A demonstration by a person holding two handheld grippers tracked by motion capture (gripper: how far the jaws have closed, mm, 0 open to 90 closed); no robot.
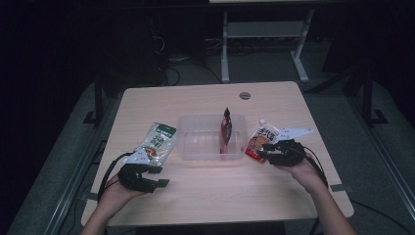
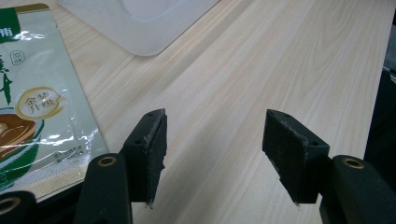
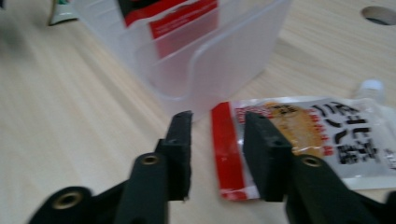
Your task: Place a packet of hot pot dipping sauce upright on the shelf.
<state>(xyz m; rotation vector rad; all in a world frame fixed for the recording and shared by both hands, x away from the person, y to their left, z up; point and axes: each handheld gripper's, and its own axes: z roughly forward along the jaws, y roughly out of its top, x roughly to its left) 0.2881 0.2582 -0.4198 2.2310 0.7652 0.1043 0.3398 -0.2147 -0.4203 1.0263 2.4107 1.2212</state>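
Right gripper (image 3: 215, 140) spread over red pouch (image 3: 299, 135) near edge; left gripper (image 2: 215, 154) spread, idle. Thin, floppy, probably slick film, so pinch flat bottom seam

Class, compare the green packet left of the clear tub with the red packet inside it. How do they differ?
The green packet lies flat on the table; the red packet stands upright on its edge in the tub. The green packet is pale and broad; the red packet shows as a thin edge. Both are sealed food packets.

A pale wooden table (image 1: 205, 196) stands on grey floor (image 1: 333, 98), seemingly in a dim room.
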